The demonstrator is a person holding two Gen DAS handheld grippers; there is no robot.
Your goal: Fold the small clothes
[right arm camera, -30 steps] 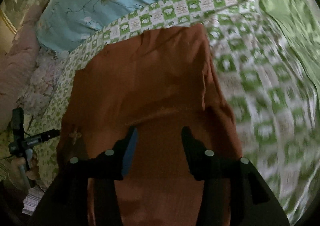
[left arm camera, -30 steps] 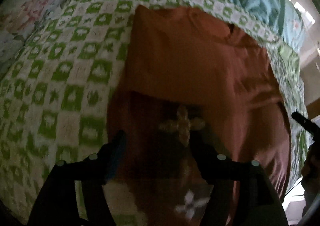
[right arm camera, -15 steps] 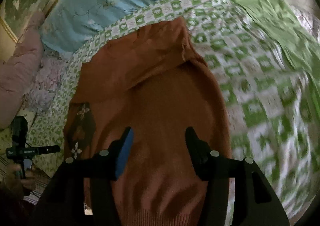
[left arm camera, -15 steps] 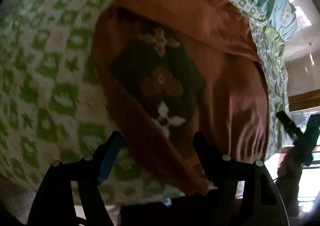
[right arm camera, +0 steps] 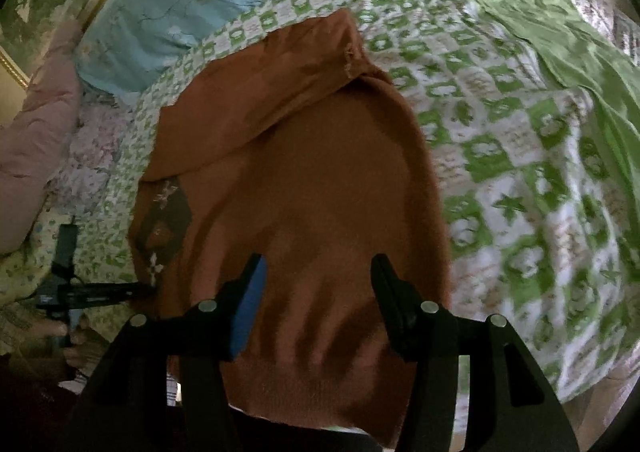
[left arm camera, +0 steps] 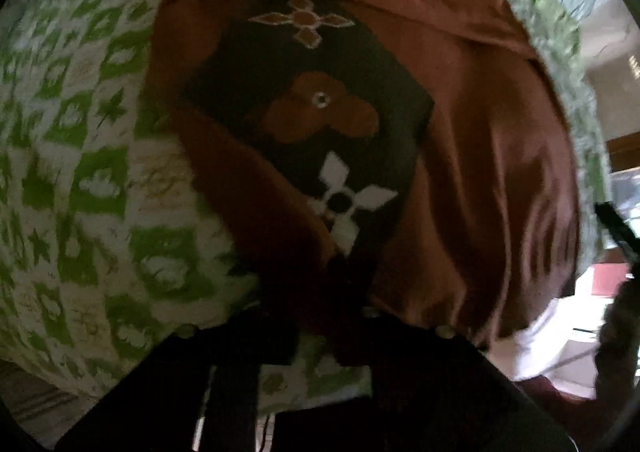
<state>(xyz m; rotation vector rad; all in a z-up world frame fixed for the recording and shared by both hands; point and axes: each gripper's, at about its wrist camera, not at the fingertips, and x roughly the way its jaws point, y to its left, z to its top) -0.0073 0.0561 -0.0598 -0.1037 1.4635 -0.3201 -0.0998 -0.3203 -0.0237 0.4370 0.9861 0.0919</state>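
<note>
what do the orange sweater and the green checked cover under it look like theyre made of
Orange sweater: looks like a soft matte knit, with a ribbed hem band by the right gripper's fingers. Green checked cover: probably thin printed cotton, matte and lightly creased; the weave is too blurred to confirm.

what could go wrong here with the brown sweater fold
The left gripper has just pinched only a thin bit of the sweater's hem corner; it may slip out on lifting. The right gripper is open over the hem, so lifting now could skew the fold and bunch the folded-in sleeve.
</note>
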